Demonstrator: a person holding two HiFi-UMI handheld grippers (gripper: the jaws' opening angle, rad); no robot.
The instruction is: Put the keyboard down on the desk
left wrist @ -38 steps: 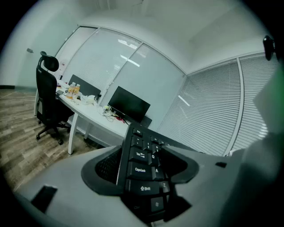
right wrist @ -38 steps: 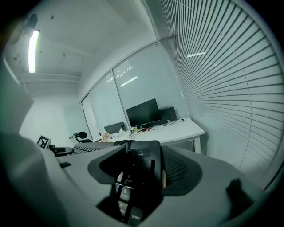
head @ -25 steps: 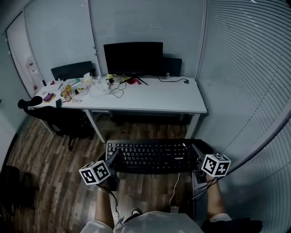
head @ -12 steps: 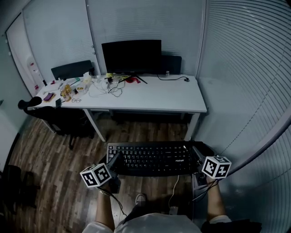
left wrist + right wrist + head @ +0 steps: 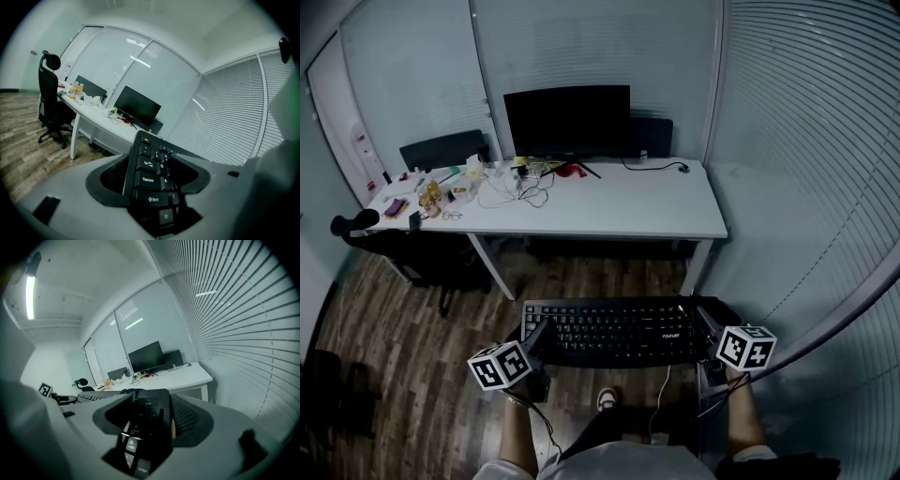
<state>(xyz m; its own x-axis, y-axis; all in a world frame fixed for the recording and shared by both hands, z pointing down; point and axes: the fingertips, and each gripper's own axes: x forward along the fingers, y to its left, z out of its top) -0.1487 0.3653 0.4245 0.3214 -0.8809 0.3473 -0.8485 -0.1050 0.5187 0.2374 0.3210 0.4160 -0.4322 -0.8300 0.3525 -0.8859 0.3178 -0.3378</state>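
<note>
Your shoe (image 5: 607, 398) has stepped into view beneath the keyboard (image 5: 614, 330), yet the desk (image 5: 628, 214) looks barely nearer. So the carry isn't over: the keyboard hangs over the floor, well short of the desk's front edge. The left gripper (image 5: 534, 334) jaws clamp its left end and the right gripper (image 5: 703, 326) jaws its right end. Readable keys are Tab, Caps Lock, Shift and Enter; the white brand print is too small.

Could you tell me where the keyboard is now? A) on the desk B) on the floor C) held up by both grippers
C: the left gripper and the right gripper each clamp one end of the keyboard above the floor, short of the desk.
</note>
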